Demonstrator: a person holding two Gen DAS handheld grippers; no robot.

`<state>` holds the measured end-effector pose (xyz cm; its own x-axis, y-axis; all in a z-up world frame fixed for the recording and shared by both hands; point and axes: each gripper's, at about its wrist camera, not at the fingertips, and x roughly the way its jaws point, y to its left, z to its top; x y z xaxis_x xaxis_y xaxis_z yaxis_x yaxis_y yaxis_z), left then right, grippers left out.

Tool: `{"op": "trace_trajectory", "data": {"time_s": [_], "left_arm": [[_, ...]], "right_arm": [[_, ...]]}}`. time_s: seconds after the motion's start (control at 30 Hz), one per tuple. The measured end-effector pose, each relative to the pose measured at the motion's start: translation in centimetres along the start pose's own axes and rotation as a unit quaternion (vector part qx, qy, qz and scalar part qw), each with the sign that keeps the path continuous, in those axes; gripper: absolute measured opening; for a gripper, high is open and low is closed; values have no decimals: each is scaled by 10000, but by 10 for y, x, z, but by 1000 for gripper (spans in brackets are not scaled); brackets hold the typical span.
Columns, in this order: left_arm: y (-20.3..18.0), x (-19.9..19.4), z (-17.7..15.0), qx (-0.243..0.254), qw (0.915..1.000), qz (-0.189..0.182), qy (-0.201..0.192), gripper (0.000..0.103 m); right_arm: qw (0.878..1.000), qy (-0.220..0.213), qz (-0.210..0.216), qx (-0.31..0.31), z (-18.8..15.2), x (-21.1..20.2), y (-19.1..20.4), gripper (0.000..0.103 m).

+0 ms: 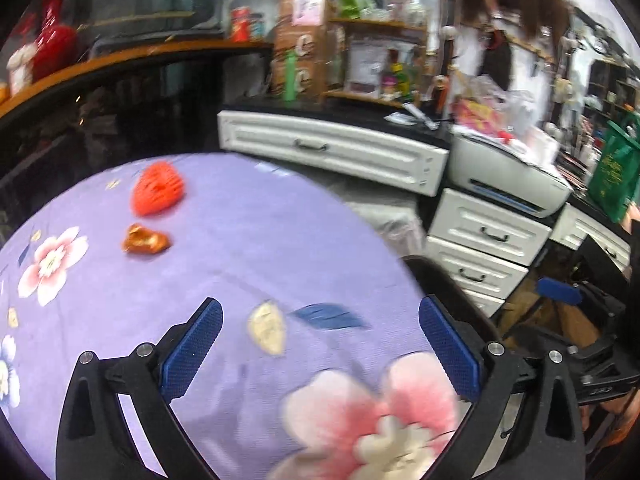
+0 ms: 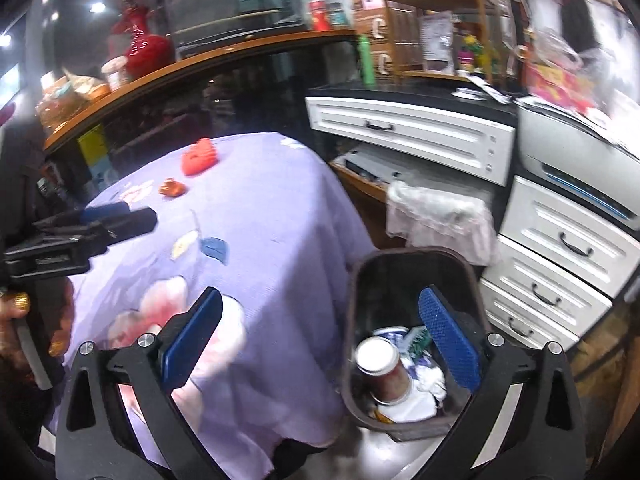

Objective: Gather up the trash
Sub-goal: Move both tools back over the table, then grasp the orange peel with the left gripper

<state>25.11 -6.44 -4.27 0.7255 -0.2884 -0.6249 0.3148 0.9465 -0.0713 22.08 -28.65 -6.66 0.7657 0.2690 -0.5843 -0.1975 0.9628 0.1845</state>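
Note:
A crumpled orange-gold wrapper [image 1: 146,239] and a red crumpled piece [image 1: 159,193] lie on the purple flowered tablecloth [image 1: 224,240] at its far left. My left gripper [image 1: 320,344] is open and empty above the cloth, well short of them. My right gripper [image 2: 320,334] is open and empty above the table's right edge and a dark bin [image 2: 360,280] that holds a cup [image 2: 380,364], a white bottle and paper. The wrapper [image 2: 172,188], the red piece [image 2: 199,158] and the left gripper [image 2: 104,220] also show in the right wrist view.
White drawers [image 2: 560,248] and a printer [image 2: 580,168] stand right of the bin. A plastic bag [image 2: 436,216] hangs behind it. A dark counter with an orange shelf [image 2: 180,68] runs behind the table. A person [image 1: 520,20] stands at the back right.

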Motion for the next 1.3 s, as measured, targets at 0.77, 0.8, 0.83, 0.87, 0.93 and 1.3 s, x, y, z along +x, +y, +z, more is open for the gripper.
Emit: {"op": "trace_trajectory", "data": {"time_s": [0.77, 0.8, 0.83, 0.87, 0.93, 1.3], "left_arm": [[166, 108, 64, -1308, 9783, 1278, 976, 62], [167, 113, 64, -1305, 9775, 1298, 1033, 54], [168, 115, 64, -1300, 9771, 1324, 1039, 52], [167, 114, 64, -1283, 9773, 1351, 1006, 49], [165, 109, 61, -1260, 9784, 1328, 960, 34], [153, 43, 41, -1362, 9833, 1162, 330, 23]], "right_arm": [[9978, 181, 276, -581, 35, 34, 45, 97], [9977, 189, 269, -591, 36, 35, 45, 97], [9977, 192, 262, -604, 36, 35, 46, 97], [9976, 192, 261, -613, 37, 36, 47, 97], [9975, 197, 274, -627, 39, 38, 49, 97], [9921, 25, 577, -1117, 73, 57, 97, 97]]}}
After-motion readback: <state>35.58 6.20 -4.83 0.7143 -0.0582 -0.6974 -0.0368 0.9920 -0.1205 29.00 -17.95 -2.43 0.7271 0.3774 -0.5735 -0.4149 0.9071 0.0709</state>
